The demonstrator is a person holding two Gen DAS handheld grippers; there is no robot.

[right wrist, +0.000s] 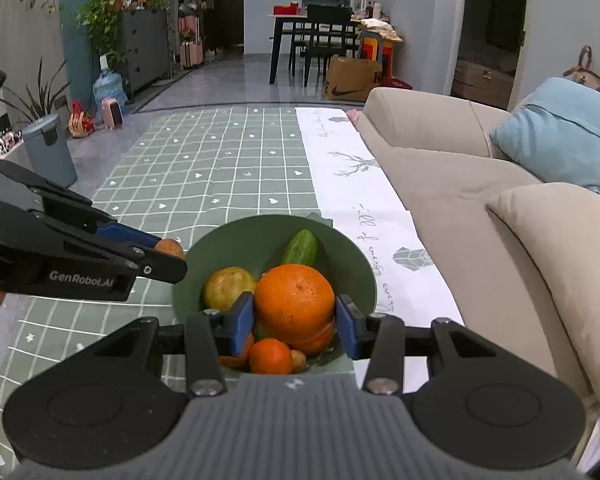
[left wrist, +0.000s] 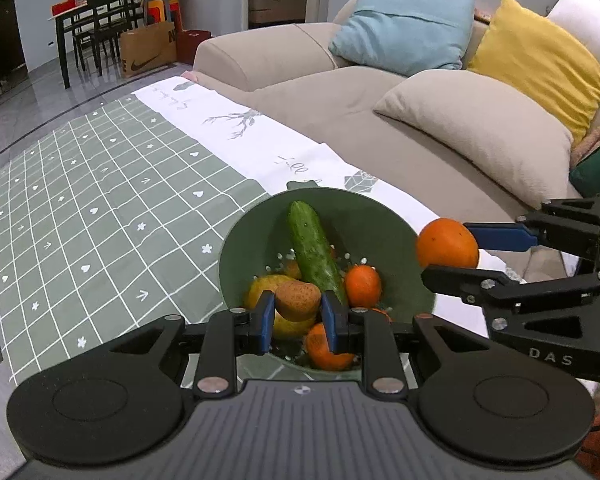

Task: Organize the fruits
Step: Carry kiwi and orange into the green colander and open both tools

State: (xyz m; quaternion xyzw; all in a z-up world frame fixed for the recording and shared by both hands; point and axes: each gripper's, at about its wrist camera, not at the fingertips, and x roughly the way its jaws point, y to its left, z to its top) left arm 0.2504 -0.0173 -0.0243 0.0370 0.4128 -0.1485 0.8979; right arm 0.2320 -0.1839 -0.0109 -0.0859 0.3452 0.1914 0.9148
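Both tongs were loaded: my left tongs [left wrist: 298,314] were clamped narrow on a small brown potato-like piece [left wrist: 298,300], and my right tongs [right wrist: 295,322] gripped a big orange [right wrist: 295,302] across its middle. Each load hung above the green bowl [left wrist: 396,220], which sat on the checked cloth [left wrist: 100,208] covering the surface, just beside the beige sofa [left wrist: 300,100] at three o'clock.

Inside the bowl lay a cucumber [left wrist: 314,248] pointing toward twelve o'clock, a yellowish fruit [right wrist: 228,286] at nine o'clock and small tangerines [left wrist: 362,284] lower down.

To do this step well, I judged I should lift both pieces straight clear of the rim before carrying them sideways, keeping the two tongs apart so they would not knock together. The orange was round, dimpled and firm, so a steady squeeze on its widest line seemed safest; it could roll out if tilted. The brown piece looked matte, speckled and lopsided, likely steadier in the pads. The bowl looked like smooth plastic with drain slots, light enough to shift if bumped.
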